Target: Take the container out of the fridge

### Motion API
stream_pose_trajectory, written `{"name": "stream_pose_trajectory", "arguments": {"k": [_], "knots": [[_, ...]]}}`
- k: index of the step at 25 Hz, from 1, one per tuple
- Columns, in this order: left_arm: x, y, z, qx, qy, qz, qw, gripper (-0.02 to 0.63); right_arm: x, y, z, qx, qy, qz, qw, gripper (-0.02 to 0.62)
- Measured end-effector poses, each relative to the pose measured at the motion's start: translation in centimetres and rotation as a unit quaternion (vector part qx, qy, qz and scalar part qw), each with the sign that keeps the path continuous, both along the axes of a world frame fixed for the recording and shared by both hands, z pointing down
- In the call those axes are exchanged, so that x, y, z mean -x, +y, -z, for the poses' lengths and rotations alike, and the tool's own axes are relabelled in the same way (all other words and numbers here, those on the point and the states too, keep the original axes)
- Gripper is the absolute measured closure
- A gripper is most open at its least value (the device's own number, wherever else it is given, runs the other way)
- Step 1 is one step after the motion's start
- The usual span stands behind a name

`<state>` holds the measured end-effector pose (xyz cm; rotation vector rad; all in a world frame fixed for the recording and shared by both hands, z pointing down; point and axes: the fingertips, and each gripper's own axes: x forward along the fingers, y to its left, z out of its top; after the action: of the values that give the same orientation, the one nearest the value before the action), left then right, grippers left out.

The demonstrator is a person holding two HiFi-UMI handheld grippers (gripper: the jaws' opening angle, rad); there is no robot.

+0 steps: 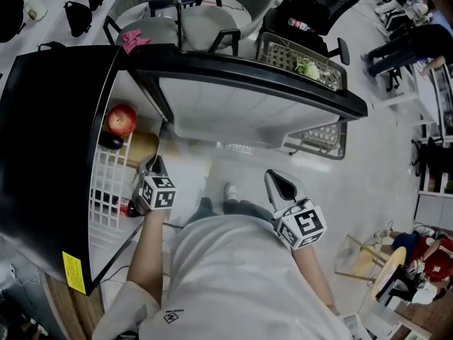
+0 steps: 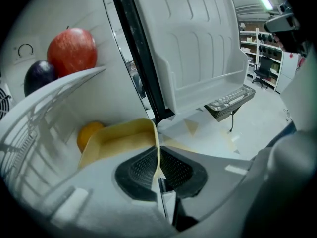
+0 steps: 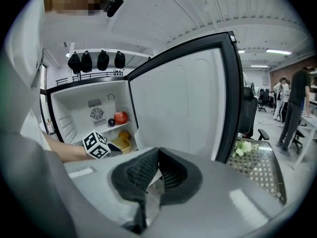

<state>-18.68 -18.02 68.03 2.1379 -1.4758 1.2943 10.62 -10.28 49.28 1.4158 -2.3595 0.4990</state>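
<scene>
A pale yellow container (image 1: 141,147) sits on a lower shelf of the open black fridge (image 1: 49,140). My left gripper (image 1: 153,163) reaches into the fridge and is shut on the container's near wall. In the left gripper view that thin yellow wall (image 2: 119,135) runs down between the black pads (image 2: 141,170), with an orange (image 2: 88,133) behind it. My right gripper (image 1: 277,180) hangs outside the fridge in front of the person, shut with nothing in it. From the right gripper view (image 3: 157,170) the container (image 3: 120,144) shows small, beside the left gripper's marker cube (image 3: 96,145).
A red apple (image 1: 122,119) and a dark plum (image 1: 111,141) lie on the white wire shelf (image 1: 106,179) above the container. The fridge door (image 1: 248,112) stands open to the right. A wire basket (image 1: 304,62) holds greens beyond it. People stand far right (image 3: 297,108).
</scene>
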Motion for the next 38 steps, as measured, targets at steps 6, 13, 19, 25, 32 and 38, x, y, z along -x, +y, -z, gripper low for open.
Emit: {"name": "stream_pose_trajectory", "arguments": {"k": [6, 13, 19, 25, 32, 38], "knots": [[-2.6, 1.5, 2.2, -0.004, 0.048, -0.02, 0.9986, 0.584, -0.3, -0.1, 0.3, -0.012, -0.011, 0.011, 1.0, 0.595], [-5.9, 3.5, 6.1, -0.025, 0.126, -0.04, 0.9909, 0.584, -0.3, -0.7, 0.9, -0.025, -0.027, 0.034, 0.999, 0.595], [-7.6, 5.4, 9.6, -0.056, 0.191, -0.042, 0.979, 0.584, 0.3, -1.4, 1.4, -0.033, -0.038, 0.062, 0.997, 0.595], [-8.4, 7.1, 13.7, -0.103, 0.263, -0.031, 0.9588, 0.584, 1.7, -2.3, 1.8, -0.041, -0.051, 0.094, 0.993, 0.595], [-8.1, 8.6, 18.7, -0.174, 0.3, -0.034, 0.9374, 0.584, 4.5, -2.9, 2.7, -0.05, -0.063, 0.143, 0.986, 0.595], [-7.0, 9.7, 22.2, -0.21, 0.314, -0.016, 0.9257, 0.584, 7.0, -2.4, 3.8, -0.064, -0.065, 0.186, 0.978, 0.595]]}}
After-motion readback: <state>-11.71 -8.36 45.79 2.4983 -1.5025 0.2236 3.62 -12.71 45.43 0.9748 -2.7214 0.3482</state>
